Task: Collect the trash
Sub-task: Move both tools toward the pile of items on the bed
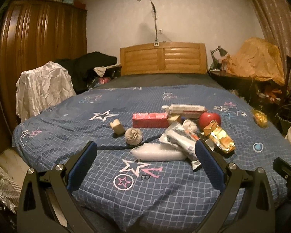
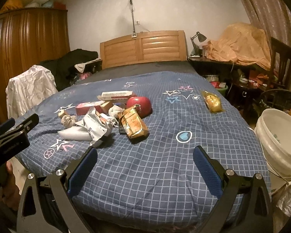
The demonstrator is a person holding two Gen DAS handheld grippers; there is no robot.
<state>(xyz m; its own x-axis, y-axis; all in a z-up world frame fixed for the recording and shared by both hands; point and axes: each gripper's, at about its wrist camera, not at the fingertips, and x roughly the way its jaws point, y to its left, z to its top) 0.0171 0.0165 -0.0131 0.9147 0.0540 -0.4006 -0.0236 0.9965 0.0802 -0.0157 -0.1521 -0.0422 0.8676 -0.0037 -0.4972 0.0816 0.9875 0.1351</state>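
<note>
A pile of items lies mid-bed on the blue quilt (image 1: 164, 190): a clear plastic bag (image 1: 159, 154), a silver wrapper (image 1: 179, 140), a gold snack bag (image 1: 220, 137), a crumpled tissue ball (image 1: 133, 136), a red box (image 1: 150, 120), a red apple (image 1: 209, 120) and a white box (image 1: 186, 109). My left gripper (image 1: 145, 155) is open and empty, just short of the plastic bag. My right gripper (image 2: 145, 161) is open and empty over bare quilt, nearer than the gold snack bag (image 2: 133, 124). A white bucket (image 2: 279, 137) stands beside the bed at right.
A yellow packet (image 2: 212, 101) lies alone at the bed's right side. A wooden block (image 1: 117, 128) sits left of the pile. A wardrobe (image 1: 38, 48), a cloth-covered chair (image 1: 42, 87), a headboard (image 1: 163, 58) and a cluttered side table (image 2: 232, 64) surround the bed.
</note>
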